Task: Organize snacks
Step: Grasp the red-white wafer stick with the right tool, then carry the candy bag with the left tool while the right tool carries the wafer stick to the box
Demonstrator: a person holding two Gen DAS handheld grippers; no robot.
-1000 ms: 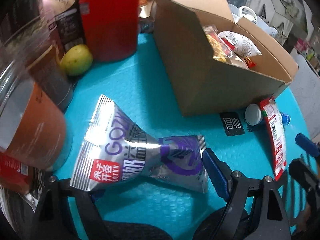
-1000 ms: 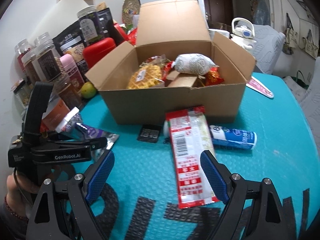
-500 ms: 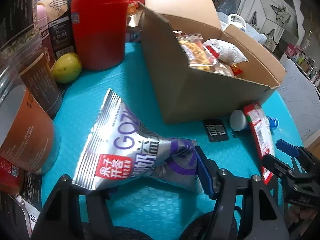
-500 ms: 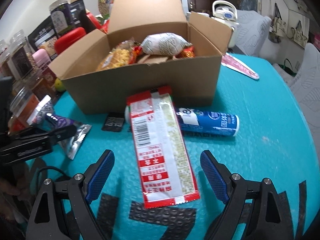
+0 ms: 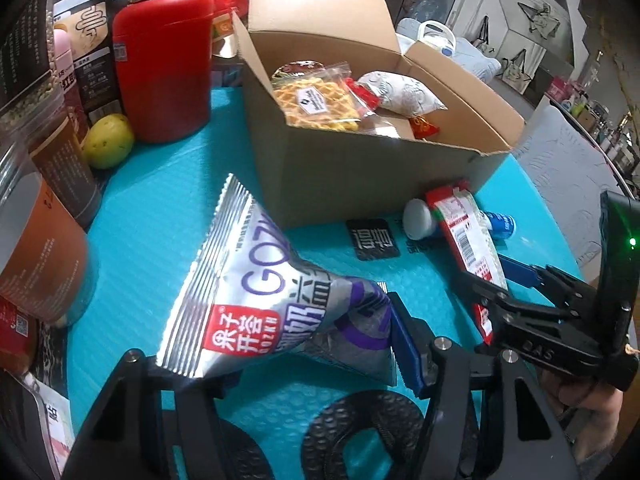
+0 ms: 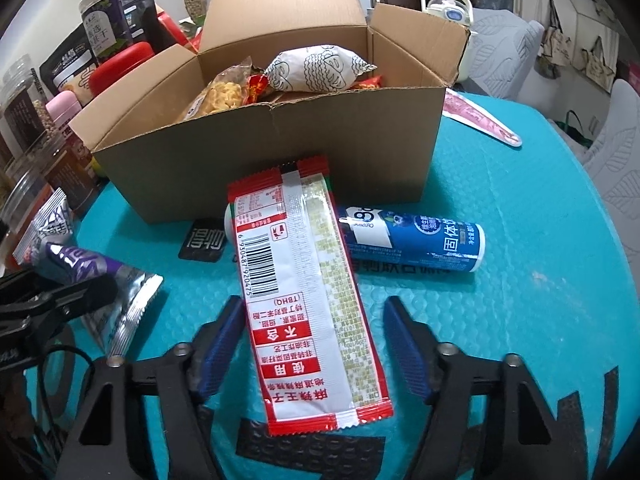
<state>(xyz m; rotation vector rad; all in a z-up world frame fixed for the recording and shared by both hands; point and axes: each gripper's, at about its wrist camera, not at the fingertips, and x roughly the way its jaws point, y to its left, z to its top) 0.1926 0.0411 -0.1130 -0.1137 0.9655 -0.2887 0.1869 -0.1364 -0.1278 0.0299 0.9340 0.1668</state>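
Teal textured matting is covering the bench (image 6: 520, 208), with an open cardboard box (image 6: 272, 148) of snacks sitting at its middle and jars and pouches crowding the left edge. The left gripper (image 5: 304, 364) is pinching the silver-and-purple snack bag (image 5: 260, 300), its jaws closing on the crumpled middle. The right gripper (image 6: 312, 344) is straddling the long red-and-white packet (image 6: 304, 300), which is lying flat in front of the box and overlapping a blue tube (image 6: 420, 244); its jaws are closing, both pads apart from the packet's edges.
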